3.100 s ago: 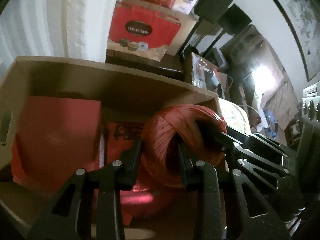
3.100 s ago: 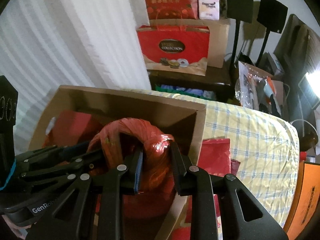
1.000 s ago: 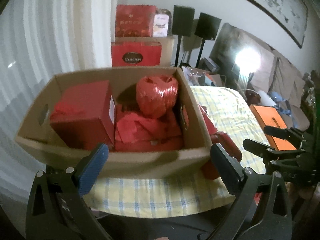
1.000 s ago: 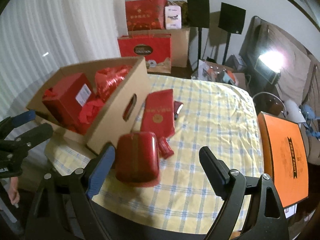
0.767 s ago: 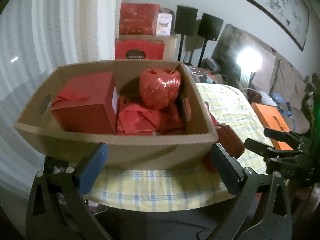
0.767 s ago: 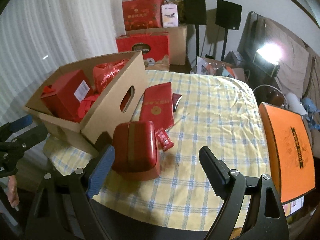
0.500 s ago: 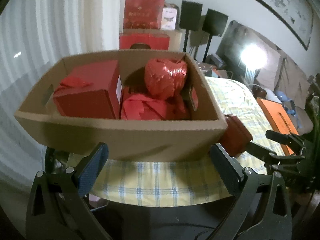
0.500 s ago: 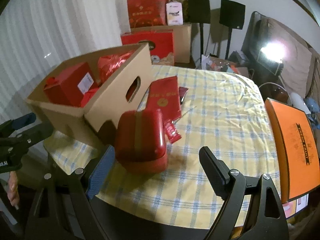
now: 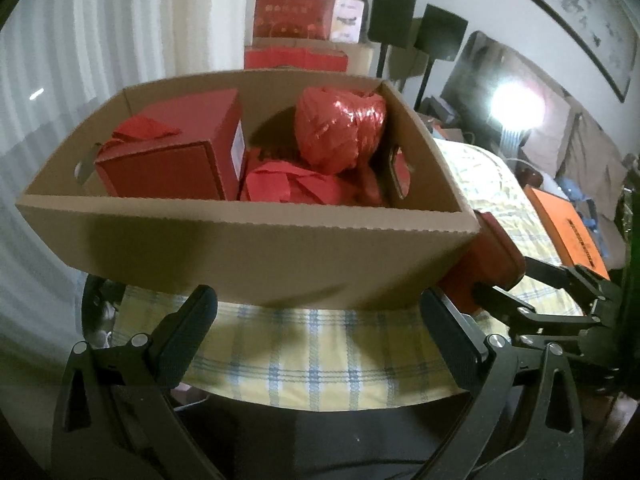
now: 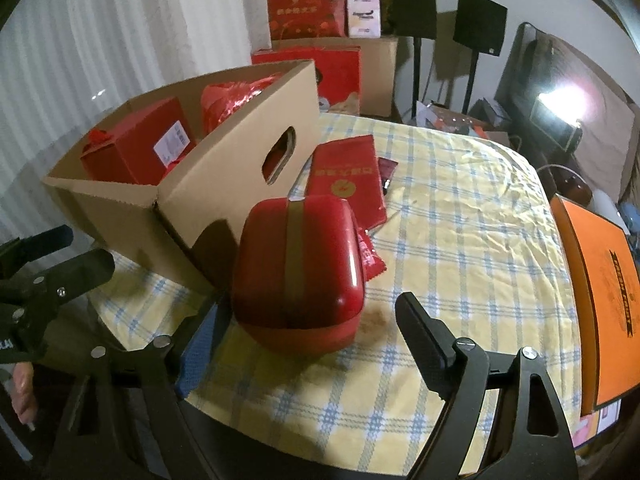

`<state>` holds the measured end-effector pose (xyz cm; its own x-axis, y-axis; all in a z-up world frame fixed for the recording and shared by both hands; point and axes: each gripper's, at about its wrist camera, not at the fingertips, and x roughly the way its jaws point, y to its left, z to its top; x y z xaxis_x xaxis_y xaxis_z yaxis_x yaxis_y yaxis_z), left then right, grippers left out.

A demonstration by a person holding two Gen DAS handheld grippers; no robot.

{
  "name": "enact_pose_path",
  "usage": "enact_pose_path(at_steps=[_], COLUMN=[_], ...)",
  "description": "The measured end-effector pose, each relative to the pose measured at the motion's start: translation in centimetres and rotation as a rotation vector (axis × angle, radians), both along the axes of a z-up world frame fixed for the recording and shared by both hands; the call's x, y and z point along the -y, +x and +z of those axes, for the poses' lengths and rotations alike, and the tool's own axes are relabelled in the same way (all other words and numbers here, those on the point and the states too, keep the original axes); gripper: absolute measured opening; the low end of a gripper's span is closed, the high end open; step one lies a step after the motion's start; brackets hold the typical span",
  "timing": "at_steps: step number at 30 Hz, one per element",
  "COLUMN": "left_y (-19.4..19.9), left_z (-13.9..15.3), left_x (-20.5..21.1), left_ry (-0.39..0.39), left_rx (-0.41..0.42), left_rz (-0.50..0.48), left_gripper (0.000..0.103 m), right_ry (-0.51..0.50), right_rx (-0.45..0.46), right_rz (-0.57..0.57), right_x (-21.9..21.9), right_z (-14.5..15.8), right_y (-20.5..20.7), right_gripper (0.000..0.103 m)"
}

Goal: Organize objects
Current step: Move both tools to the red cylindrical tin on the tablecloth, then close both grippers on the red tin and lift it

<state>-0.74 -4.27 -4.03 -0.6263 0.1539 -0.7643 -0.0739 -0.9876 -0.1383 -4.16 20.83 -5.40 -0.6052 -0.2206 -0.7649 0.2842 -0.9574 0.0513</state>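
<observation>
Covering the surface (image 10: pixel 460 220), a yellow-and-blue checked cloth carries a cardboard box (image 9: pixel 248 248) of red parcels, with a rounded red case (image 10: pixel 298 268) beside it. Left tongs (image 9: pixel 320 336) and right tongs (image 10: pixel 308 344) gape wide, holding nothing. Behind stand white curtains (image 10: pixel 120 32), two black speakers (image 10: pixel 444 8) and red gift bags (image 10: pixel 308 4).

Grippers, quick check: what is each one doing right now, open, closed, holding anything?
Left gripper: open, holding nothing, facing the cardboard box.
Right gripper: open, holding nothing, its fingers either side of the red case.
</observation>
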Motion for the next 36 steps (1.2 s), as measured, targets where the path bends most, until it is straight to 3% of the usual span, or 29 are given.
enact_pose_path(at_steps=[10,22,29,36], left_y=[-0.1,0.2,0.6,-0.3], left_z=[-0.3,-0.5,-1.4,-2.5], left_x=[-0.9,-2.1,-4.0,-5.7], left_ry=[0.015,0.074,0.201,0.402], left_rx=[0.019,0.057,0.135,0.247], left_rz=[-0.020,-0.067,-0.142,-0.209], left_gripper=[0.101,0.101,0.101,0.100], right_ry=[0.059,-0.008,-0.068,-0.090], right_rx=[-0.016,0.034,0.081,0.076], right_rz=[0.036,0.009,-0.011,-0.026], right_x=[1.4,-0.4,-3.0,-4.6], right_z=[-1.2,-0.8,-0.4,-0.5], right_y=[-0.9,-0.7,0.8,2.5], right_gripper=[0.066,0.065,0.065,0.065])
